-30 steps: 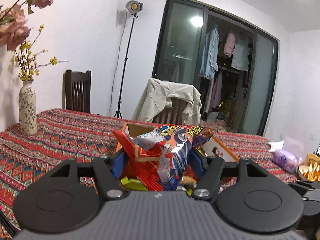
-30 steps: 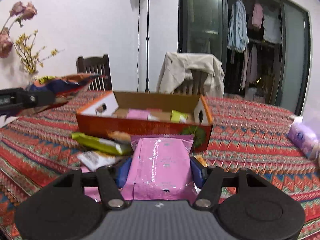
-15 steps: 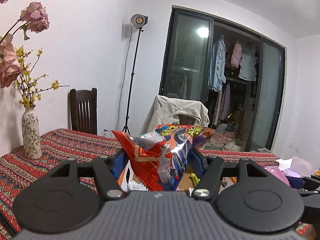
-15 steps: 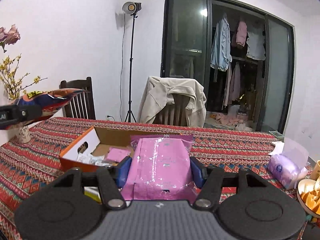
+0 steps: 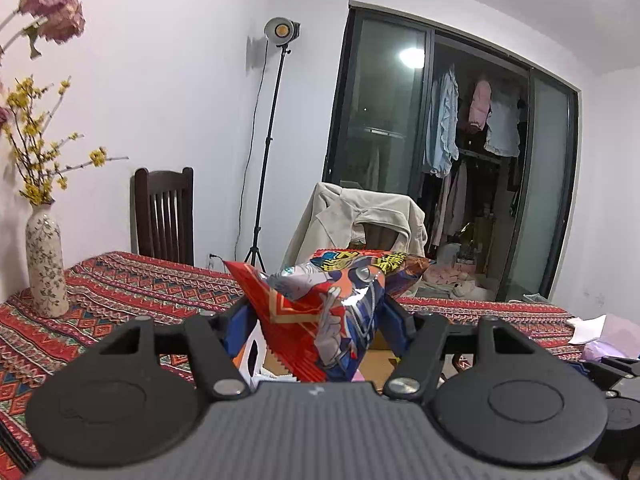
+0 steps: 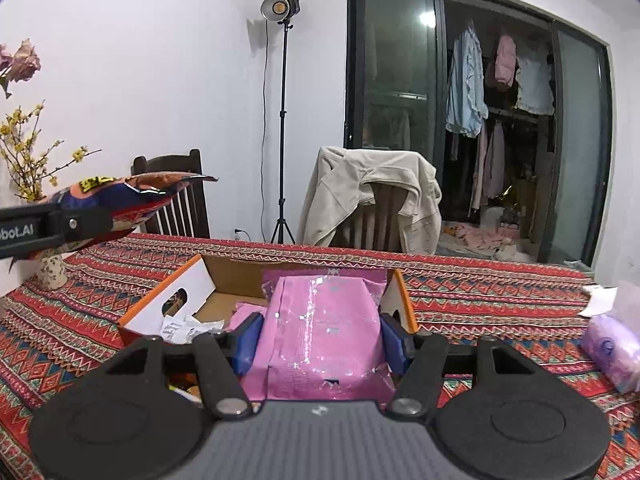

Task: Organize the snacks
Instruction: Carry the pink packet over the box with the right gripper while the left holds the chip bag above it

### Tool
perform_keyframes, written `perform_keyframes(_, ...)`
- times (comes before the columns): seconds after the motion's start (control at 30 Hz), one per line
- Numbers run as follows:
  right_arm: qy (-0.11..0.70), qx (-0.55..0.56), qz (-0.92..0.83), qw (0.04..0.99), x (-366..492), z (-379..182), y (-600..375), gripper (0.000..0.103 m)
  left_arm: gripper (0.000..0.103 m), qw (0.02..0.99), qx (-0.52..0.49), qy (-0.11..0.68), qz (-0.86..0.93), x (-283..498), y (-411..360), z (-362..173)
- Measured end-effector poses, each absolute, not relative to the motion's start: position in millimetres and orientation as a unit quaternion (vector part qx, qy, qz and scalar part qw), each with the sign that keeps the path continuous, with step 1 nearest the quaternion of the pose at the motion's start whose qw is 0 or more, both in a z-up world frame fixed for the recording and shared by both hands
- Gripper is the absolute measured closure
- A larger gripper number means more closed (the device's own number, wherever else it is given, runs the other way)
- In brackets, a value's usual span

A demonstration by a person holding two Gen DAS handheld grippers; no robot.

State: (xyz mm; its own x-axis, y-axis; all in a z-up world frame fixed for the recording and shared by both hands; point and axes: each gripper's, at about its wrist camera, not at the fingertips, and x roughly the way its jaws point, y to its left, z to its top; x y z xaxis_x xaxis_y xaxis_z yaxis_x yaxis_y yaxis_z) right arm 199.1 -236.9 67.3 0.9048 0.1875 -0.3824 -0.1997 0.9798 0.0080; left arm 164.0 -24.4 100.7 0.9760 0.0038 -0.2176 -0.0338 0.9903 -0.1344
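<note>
So my right gripper (image 6: 320, 338) squeezes a pink snack pack (image 6: 322, 336), its long side pointing ahead, over the open cardboard box (image 6: 188, 292). My left gripper (image 5: 318, 320) squeezes a red chip bag (image 5: 324, 304) (puffy, tipped up), high above the table (image 6: 480, 284). Both packs sit higher than before, with lots of room around.

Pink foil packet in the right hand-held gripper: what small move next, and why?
Probably ease the pink foil packet forward and down into the open cardboard box just beyond it; the right hand-held gripper holds it above the box, where other snacks already lie.
</note>
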Motion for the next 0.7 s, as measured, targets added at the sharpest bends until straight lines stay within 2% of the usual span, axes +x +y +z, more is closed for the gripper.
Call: perform_keyframes(0.7,0.203,0.004,0.100,0.974,307.9,25.2,-245.9,0.042,0.037,0.987,-0.060,0.150,0.007,268.3,-29.8,51.6)
